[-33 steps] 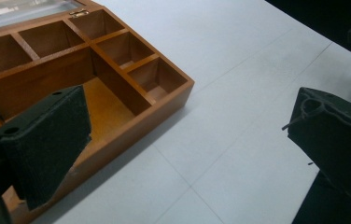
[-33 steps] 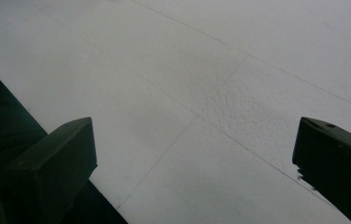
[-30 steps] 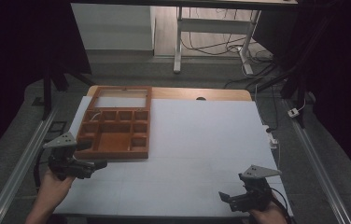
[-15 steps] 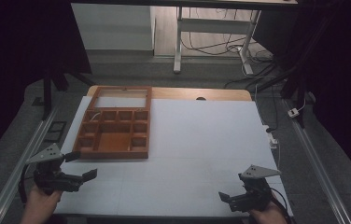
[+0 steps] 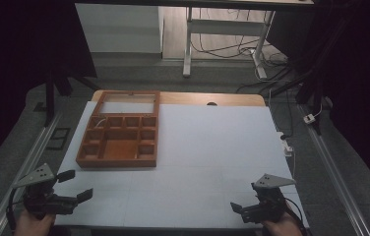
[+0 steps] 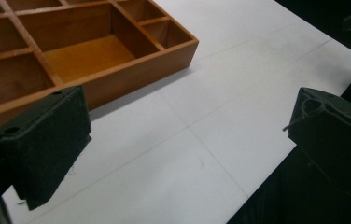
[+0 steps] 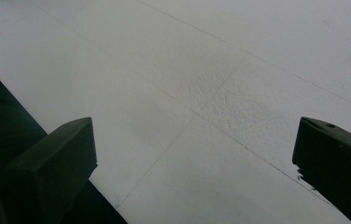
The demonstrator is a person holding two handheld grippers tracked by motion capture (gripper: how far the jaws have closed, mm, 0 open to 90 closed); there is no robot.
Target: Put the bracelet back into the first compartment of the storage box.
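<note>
Wooden tray (image 5: 119, 135) with open compartments sits on the white table (image 5: 212, 147), left-centre, toward the far side. Left gripper (image 5: 75, 186) at the near-left table corner, jaws spread, nothing between them; in the left gripper view the tray's near corner lies just ahead of the jaws, apart from them. Right gripper (image 5: 236, 208) at the near-right edge, jaws spread over bare table, well apart from the tray.
</note>
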